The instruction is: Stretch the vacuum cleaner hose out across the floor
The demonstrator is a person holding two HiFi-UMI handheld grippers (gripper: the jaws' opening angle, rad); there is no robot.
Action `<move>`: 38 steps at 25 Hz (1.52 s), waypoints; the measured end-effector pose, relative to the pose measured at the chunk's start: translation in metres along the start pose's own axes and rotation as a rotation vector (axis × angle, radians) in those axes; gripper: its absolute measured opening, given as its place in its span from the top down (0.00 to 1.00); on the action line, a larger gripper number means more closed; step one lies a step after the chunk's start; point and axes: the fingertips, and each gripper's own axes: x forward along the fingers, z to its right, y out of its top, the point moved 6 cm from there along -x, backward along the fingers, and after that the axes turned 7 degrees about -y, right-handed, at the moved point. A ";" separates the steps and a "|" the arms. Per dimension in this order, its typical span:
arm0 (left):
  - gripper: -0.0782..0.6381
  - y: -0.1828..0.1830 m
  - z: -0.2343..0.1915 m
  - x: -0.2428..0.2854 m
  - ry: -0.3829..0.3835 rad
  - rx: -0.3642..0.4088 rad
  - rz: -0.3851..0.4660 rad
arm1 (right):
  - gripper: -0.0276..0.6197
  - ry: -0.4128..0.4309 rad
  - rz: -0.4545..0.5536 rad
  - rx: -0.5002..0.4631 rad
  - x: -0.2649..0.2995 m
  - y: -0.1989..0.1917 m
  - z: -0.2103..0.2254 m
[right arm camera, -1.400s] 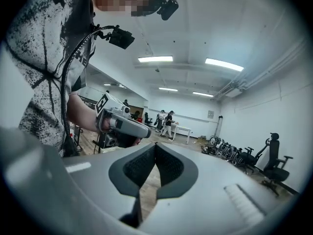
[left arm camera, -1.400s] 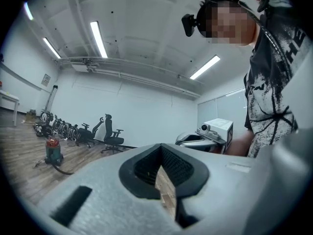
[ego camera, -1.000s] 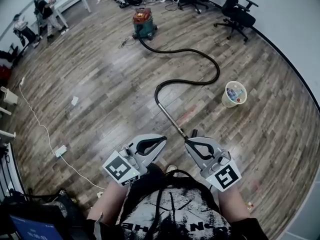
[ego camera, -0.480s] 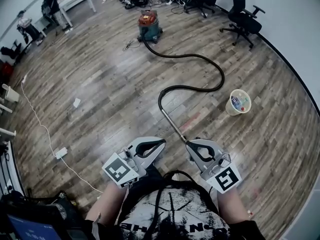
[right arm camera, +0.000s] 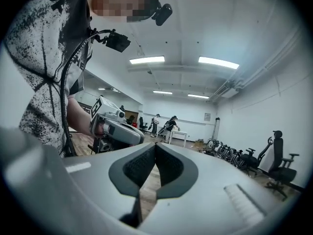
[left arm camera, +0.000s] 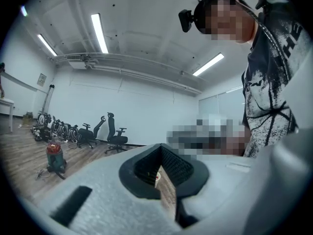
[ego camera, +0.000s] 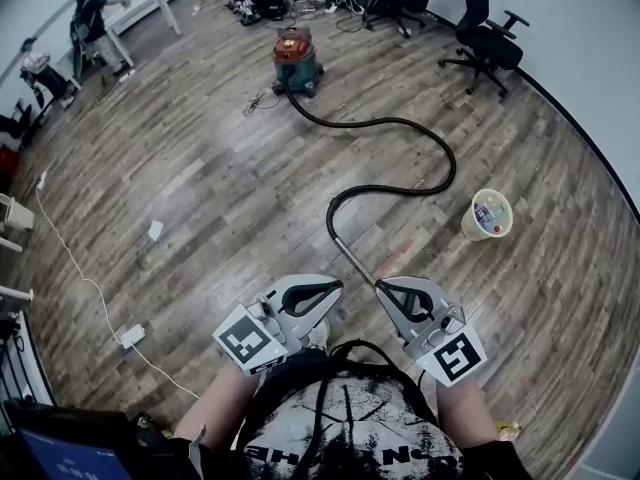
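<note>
Across the wooden floor, the hose snakes in an S from the far vacuum; its wand ends just beside the right gripper. Right and left gripper jaws are closed, empty.

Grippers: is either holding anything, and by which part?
Nothing is held. The left gripper and right gripper are both shut with nothing between their jaws. The hose lies on the floor, ungripped.
</note>
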 end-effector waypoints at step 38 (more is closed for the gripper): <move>0.89 0.008 -0.074 0.130 -0.181 -0.012 -0.028 | 0.95 -0.186 -0.069 0.018 -0.025 -0.030 0.121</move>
